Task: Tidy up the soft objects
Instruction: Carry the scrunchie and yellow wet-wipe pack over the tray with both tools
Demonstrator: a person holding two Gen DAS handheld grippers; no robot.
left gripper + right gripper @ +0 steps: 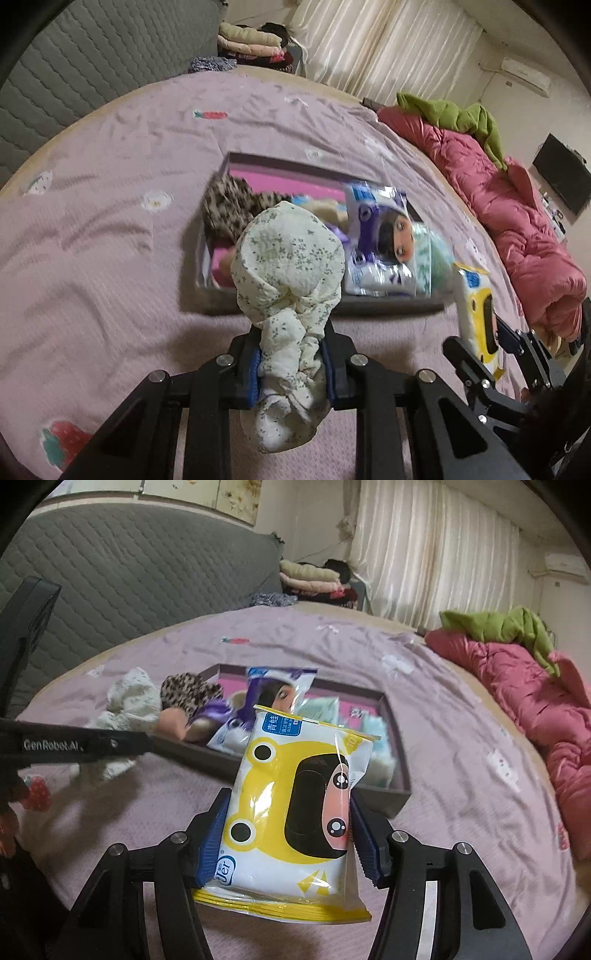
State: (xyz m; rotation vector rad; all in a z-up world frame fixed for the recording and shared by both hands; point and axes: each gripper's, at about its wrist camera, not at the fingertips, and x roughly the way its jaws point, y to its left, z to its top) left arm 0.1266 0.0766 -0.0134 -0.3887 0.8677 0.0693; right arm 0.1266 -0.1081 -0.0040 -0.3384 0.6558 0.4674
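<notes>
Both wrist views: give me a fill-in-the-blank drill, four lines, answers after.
1. The left gripper is shut on a knotted floral ____.
2. The right gripper holds a wipes pack printed with a yellow ____.
3. The leopard-print cloth lies inside the ____.
4. The green cloth rests on the ____ quilt.

Answers: cloth; frog; box; pink

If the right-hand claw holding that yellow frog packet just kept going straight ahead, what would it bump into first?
Probably the near wall of the grey tray on the bed; the right gripper points down towards it, leading with the yellow wipes packet. Depth is hard to judge.
</notes>
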